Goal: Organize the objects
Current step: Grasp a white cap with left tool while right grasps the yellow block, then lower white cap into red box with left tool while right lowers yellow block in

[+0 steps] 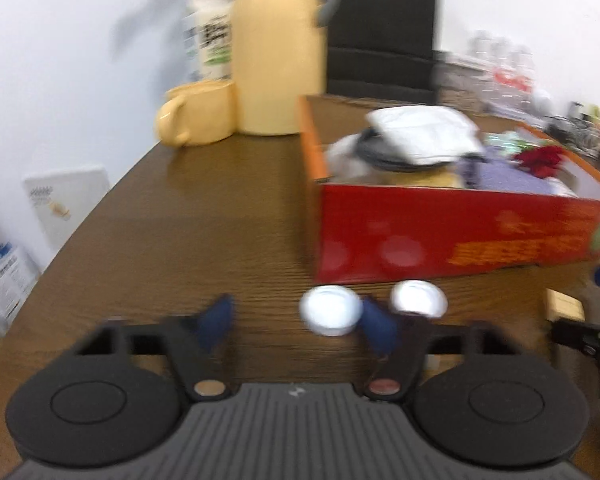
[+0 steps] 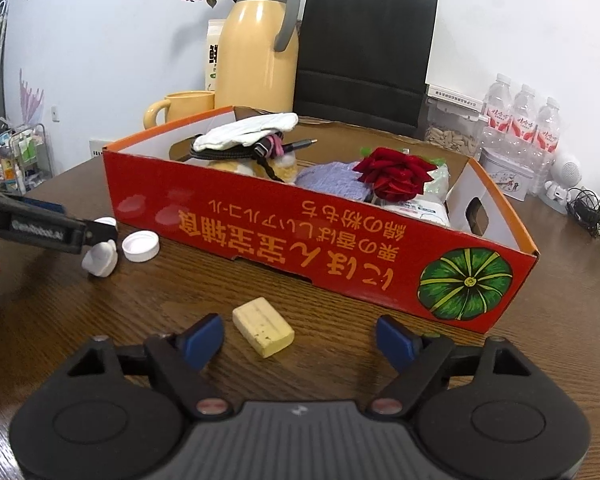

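Note:
A red cardboard box (image 2: pixel 284 216) (image 1: pixel 440 232) holds a cloth, a cable, a red rose (image 2: pixel 394 172) and other items. My right gripper (image 2: pixel 300 338) is open and empty just above the table; a pale yellow block (image 2: pixel 263 331) lies between its fingers, nearer the left one. My left gripper (image 1: pixel 300 320) is open, and this view is blurred. Two white caps (image 1: pixel 331 310) (image 1: pixel 419 298) lie just ahead of its right finger, before the box. In the right wrist view the left gripper (image 2: pixel 96 236) reaches in from the left, by a white cap (image 2: pixel 141 245) and a small white figure (image 2: pixel 100 262).
A yellow thermos jug (image 2: pixel 258 48), a yellow mug (image 2: pixel 180 110) and a carton stand behind the box. A black paper bag (image 2: pixel 366 52), several water bottles (image 2: pixel 522 120), a tin and tangled cables (image 2: pixel 592 208) are at the back right. The wooden table (image 2: pixel 112 320) ends on the left.

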`<state>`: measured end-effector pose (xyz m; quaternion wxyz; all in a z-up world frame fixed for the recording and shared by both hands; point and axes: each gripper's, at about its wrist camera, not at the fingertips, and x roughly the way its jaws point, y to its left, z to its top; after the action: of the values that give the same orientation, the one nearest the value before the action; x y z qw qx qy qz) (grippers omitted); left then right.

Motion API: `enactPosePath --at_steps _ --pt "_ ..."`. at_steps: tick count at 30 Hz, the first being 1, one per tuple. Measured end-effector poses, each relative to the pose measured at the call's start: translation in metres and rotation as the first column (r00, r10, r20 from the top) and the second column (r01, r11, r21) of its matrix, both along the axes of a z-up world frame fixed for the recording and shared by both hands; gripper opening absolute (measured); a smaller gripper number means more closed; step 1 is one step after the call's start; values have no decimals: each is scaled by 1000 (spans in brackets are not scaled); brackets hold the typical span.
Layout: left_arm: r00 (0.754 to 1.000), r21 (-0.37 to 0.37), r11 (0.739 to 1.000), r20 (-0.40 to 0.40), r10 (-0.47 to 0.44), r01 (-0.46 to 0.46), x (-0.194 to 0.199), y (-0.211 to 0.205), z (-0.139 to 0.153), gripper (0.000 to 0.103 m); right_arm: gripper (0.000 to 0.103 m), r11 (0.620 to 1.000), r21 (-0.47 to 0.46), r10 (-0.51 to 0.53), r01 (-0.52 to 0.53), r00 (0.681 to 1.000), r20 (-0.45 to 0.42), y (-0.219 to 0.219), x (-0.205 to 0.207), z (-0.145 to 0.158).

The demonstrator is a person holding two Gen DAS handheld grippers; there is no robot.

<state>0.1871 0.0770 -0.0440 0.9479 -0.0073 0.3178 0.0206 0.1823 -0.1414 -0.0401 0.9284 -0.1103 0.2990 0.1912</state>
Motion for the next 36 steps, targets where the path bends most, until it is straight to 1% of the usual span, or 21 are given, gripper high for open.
enactPosePath --at_steps 1,5,6,8,10,11,12,13,15,19,24,29,31,34,36 --pt "1000 -12 999 9 -30 30 -2 -3 1 29 81 1000 0 3 -3 1000 1 0 0 0" --pt "998 -54 997 20 -62 63 -5 -5 1 29 68 1000 14 19 -19 1000 -3 1 -1 1" --pt "998 -62 996 21 -56 57 -5 -4 1 29 65 1000 19 23 -23 1000 -4 1 -1 1" --pt "999 -77 996 23 -37 39 -5 -1 1 29 63 999 22 34 -34 999 -5 2 -1 1" --pt "999 -88 996 29 -20 23 -7 2 1 29 56 999 26 47 -47 999 -4 3 -2 1" --pt "999 -90 996 34 -12 15 -8 3 1 29 48 998 30 53 -53 999 -5 3 -3 2" --pt "999 -92 996 39 -7 11 -9 4 2 29 37 998 35 61 -61 998 -6 4 -3 2" --pt "999 -93 996 46 -1 5 -10 5 2 29 29 997 38 68 -68 998 -5 4 -4 2" --pt "998 -95 995 56 10 -5 -11 7 4 29 25 998 23 49 -50 998 25 7 -8 3" --pt "997 -100 995 69 32 -25 -13 10 4 29 24 998 44 34 -39 994 107 5 -19 10" --pt "996 -100 994 79 42 -35 -15 11 5 29 24 998 66 6 -19 983 183 0 -29 16" --pt "995 -101 994 87 54 -45 -17 12 6 29 24 996 92 -1 -19 978 208 -4 -31 19" --pt "993 -99 994 99 57 -47 -20 12 7 29 24 995 101 1 -24 975 224 -5 -32 21" --pt "990 -75 996 127 60 -51 -26 6 10 29 24 992 122 -12 -19 969 246 -9 -33 27" --pt "988 -79 996 142 59 -48 -29 5 15 29 24 990 139 -19 -18 965 261 -13 -31 34"
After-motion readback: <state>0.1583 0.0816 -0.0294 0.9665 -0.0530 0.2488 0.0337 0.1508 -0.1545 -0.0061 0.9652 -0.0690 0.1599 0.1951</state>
